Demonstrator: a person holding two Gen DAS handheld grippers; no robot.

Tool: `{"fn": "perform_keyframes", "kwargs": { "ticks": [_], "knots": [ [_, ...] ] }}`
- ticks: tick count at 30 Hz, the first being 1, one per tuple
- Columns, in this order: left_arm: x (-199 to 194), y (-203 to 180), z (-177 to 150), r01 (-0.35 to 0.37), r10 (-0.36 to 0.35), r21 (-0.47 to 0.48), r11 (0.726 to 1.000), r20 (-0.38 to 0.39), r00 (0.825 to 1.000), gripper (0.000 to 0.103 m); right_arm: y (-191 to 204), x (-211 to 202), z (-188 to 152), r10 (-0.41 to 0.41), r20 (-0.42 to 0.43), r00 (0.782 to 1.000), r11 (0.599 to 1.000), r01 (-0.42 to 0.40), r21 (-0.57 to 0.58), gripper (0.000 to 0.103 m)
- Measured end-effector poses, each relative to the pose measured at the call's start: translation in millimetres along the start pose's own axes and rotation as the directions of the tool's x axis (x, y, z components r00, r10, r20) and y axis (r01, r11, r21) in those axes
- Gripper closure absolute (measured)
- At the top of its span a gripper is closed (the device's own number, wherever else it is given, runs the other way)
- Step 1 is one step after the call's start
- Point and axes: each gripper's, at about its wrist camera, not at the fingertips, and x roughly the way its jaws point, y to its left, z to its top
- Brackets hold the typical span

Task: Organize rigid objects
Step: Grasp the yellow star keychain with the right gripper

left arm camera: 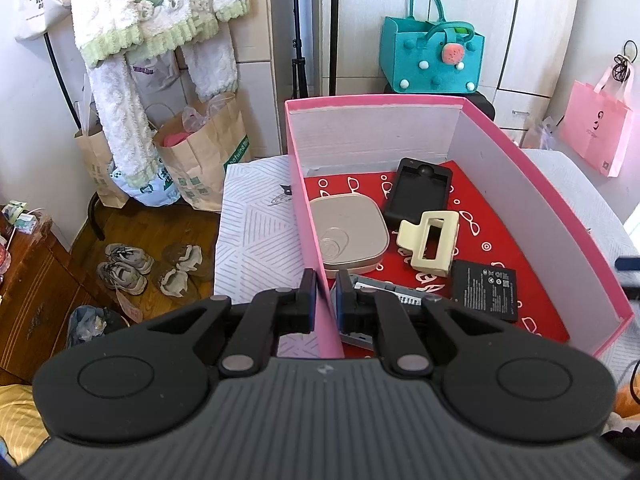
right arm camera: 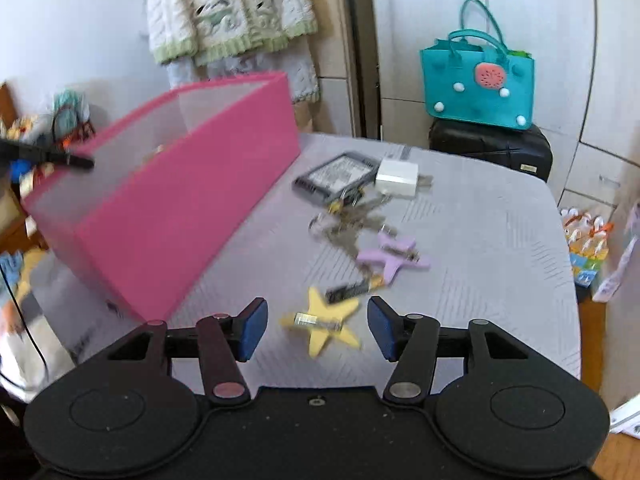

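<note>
In the left wrist view my left gripper [left arm camera: 326, 300] is shut on the near left wall of the pink box [left arm camera: 520, 168]. Inside the box, on a red patterned liner, lie a beige square case [left arm camera: 348, 232], a black phone case [left arm camera: 418, 190], a cream hair claw [left arm camera: 430, 240] and a black battery [left arm camera: 486, 290]. In the right wrist view my right gripper [right arm camera: 318, 328] is open, its blue pads either side of a yellow star clip [right arm camera: 324, 320] on the grey table cover. Beyond it lie a purple star clip [right arm camera: 394, 258], keys [right arm camera: 348, 224], a white charger [right arm camera: 398, 178] and a dark flat device [right arm camera: 336, 178].
The pink box [right arm camera: 180, 208] stands left of the loose items. A teal felt bag [right arm camera: 476, 84] sits on a black case [right arm camera: 492, 146] behind the table. The table's right edge [right arm camera: 576, 280] drops to the floor. Paper bags [left arm camera: 200, 160] and shoes [left arm camera: 128, 268] lie on the floor at left.
</note>
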Motion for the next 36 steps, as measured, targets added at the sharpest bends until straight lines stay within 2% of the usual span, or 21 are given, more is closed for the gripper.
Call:
{"fn": "perform_keyframes", "kwargs": {
  "ticks": [3, 7, 10, 17, 18, 20, 21, 30, 36],
  "knots": [
    [1, -1, 2, 0.002, -0.002, 0.005, 1.0, -0.002, 1.0, 0.094, 4, 10, -3, -0.019, -0.008, 1.0, 1.0, 0.019, -0.01, 0.035],
    [1, -1, 2, 0.002, -0.002, 0.003, 1.0, -0.002, 1.0, 0.094, 11, 24, 0, -0.087, -0.019, 0.996, 0.994, 0.086, -0.067, 0.034],
    [1, -1, 2, 0.001, -0.001, 0.004, 1.0, -0.002, 1.0, 0.094, 16, 27, 0, -0.135, 0.007, 0.991, 0.985, 0.135, -0.105, 0.034],
    [2, 1, 1, 0.005, -0.005, 0.001, 1.0, -0.007, 1.0, 0.094, 8, 27, 0, -0.097, -0.034, 0.995, 0.995, 0.096, -0.019, 0.035],
    [2, 1, 1, 0.007, -0.007, -0.004, 1.0, -0.008, 1.0, 0.094, 6, 27, -1, -0.092, -0.035, 0.995, 0.996, 0.092, -0.001, 0.036],
    [2, 2, 0, 0.008, -0.008, -0.008, 1.0, -0.009, 1.0, 0.094, 7, 25, -2, -0.094, -0.023, 0.995, 0.995, 0.093, -0.017, 0.05],
    [2, 2, 1, 0.006, -0.006, -0.005, 1.0, -0.01, 1.0, 0.094, 9, 25, -2, -0.089, -0.025, 0.996, 0.996, 0.088, -0.023, 0.067],
    [2, 2, 1, -0.001, 0.001, 0.006, 1.0, -0.014, 1.0, 0.094, 7, 21, 4, -0.08, -0.041, 0.996, 0.996, 0.081, 0.023, 0.068],
    [2, 1, 2, 0.003, -0.003, 0.008, 1.0, -0.023, 1.0, 0.094, 14, 1, 17, -0.114, -0.001, 0.994, 0.993, 0.114, -0.026, 0.068]
  ]
}}
